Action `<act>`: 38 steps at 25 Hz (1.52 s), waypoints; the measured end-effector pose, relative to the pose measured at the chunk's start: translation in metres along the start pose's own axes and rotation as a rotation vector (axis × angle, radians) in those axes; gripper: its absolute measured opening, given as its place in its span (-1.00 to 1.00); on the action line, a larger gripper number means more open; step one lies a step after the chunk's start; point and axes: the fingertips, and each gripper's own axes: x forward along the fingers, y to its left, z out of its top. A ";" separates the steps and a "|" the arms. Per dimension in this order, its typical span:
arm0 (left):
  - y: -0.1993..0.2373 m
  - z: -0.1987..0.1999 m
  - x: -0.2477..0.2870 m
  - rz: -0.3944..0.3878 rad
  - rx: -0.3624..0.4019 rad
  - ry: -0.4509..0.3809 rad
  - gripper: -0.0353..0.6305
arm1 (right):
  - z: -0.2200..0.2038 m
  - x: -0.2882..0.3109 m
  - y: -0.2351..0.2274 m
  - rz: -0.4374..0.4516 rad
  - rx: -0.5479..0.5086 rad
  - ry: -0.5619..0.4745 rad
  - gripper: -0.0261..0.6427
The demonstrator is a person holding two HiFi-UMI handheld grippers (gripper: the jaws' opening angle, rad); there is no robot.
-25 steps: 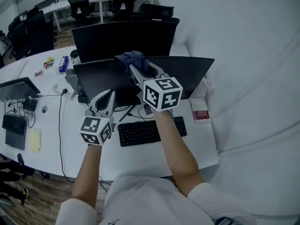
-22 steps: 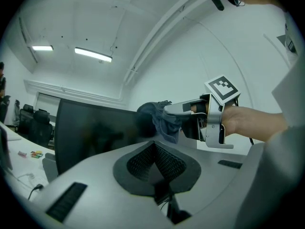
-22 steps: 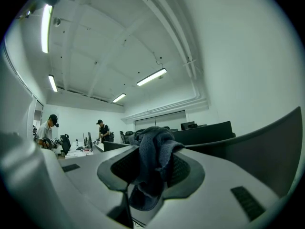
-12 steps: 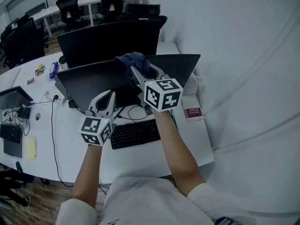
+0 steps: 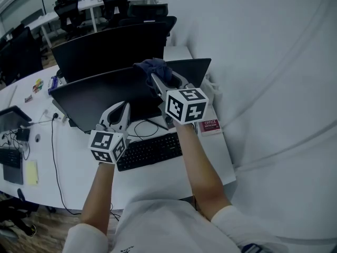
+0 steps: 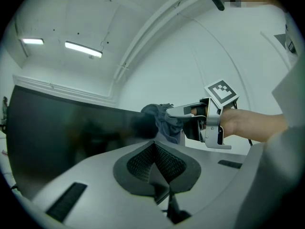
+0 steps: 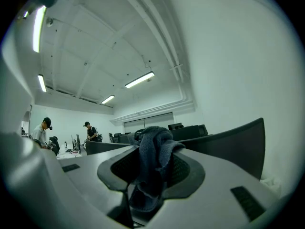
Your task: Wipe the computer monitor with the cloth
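Observation:
The dark computer monitor (image 5: 100, 96) stands on the white desk, tilted back. A blue-grey cloth (image 5: 152, 67) rests bunched against its top edge, right of centre. My right gripper (image 5: 160, 79) is shut on the cloth, which hangs between its jaws in the right gripper view (image 7: 153, 159). The monitor's edge (image 7: 233, 140) shows to the right there. My left gripper (image 5: 118, 111) hovers lower, in front of the screen, shut with nothing in it (image 6: 156, 165). Its view shows the screen (image 6: 62, 137), the cloth (image 6: 159, 120) and the right gripper (image 6: 177, 112).
A black keyboard (image 5: 150, 151) lies on the desk (image 5: 210, 162) below the monitor, with a red-and-white box (image 5: 209, 126) to its right. A second monitor (image 5: 113, 44) stands behind. Cables, another keyboard (image 5: 10, 165) and small items sit at the left. White wall at right.
The head view has swung, so the desk has shifted left in the picture. The right gripper and cloth now sit further right along the monitor's top edge. The left gripper has held its place.

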 end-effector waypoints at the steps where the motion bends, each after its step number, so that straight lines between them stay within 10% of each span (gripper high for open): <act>1: -0.003 0.000 0.003 -0.004 0.002 0.001 -0.87 | 0.000 -0.002 -0.005 -0.006 0.003 -0.001 -0.46; 38: -0.111 -0.021 0.101 -0.072 0.023 0.057 -0.87 | 0.006 -0.090 -0.206 -0.192 0.108 -0.071 -0.46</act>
